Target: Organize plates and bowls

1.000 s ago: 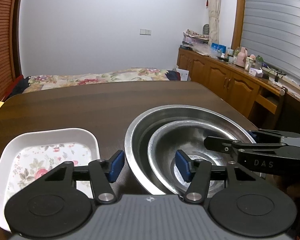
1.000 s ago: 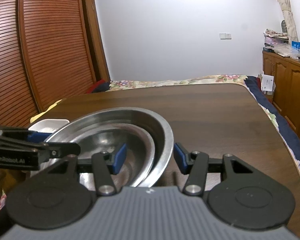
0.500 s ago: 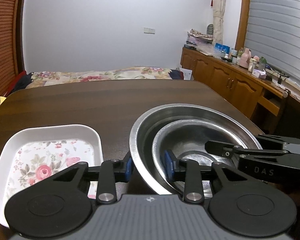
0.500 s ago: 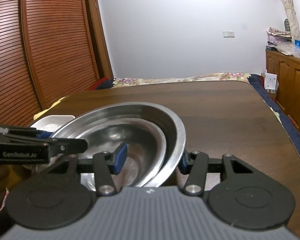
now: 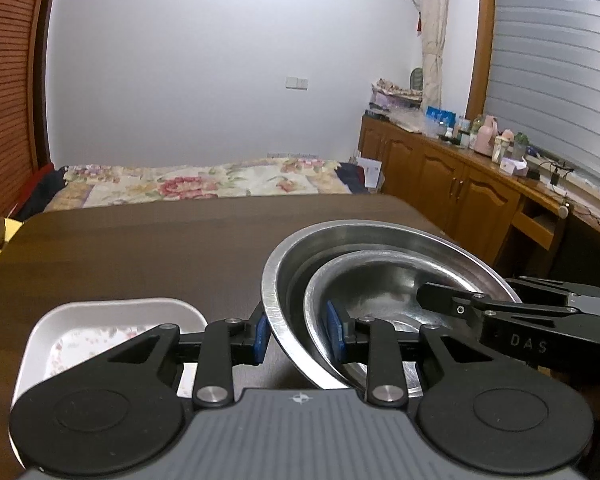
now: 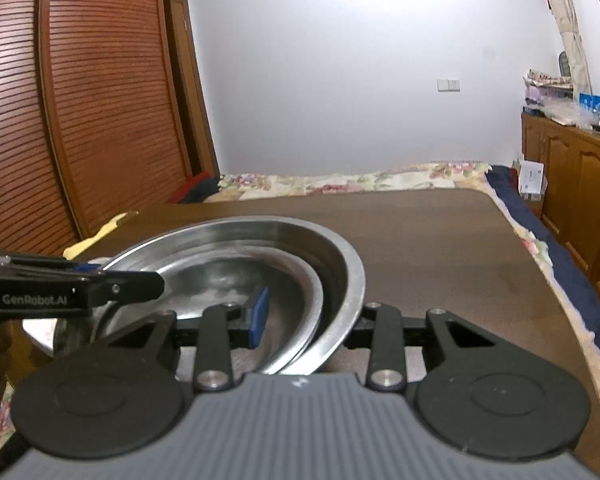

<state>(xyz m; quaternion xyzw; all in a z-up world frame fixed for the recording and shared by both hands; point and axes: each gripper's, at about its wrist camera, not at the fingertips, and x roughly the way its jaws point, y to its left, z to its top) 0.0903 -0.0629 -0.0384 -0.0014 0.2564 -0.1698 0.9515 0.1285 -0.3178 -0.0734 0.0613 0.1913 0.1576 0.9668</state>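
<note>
**Lifting the nested steel bowls with both grippers**

Gripping from opposite sides, we have the left gripper [image 5: 296, 334] and the right gripper [image 6: 312, 322] each closed down on the walls of the two nested bowls: the large steel bowl [image 5: 364, 240] with the smaller steel bowl [image 5: 384, 276] sitting inside it. On each side one blue pad sits outside the large bowl's wall and the other inside the small bowl, so both rims lie pinched between the fingers. Both pairs of jaws have just been closing, the right pair the later, and now stand narrow, pressed on the metal.

To do this well, we judge the two hands should rise together and level, since thin polished rims can slip from the pads and the inner bowl can shift if one side leads. The stack appears tipped slightly.

Both grippers point forward and gently downward across the dark wooden table [image 5: 148, 248]. The white floral tray [image 5: 112, 320] lies just left of the left fingers, a likely obstacle to clear.
</note>
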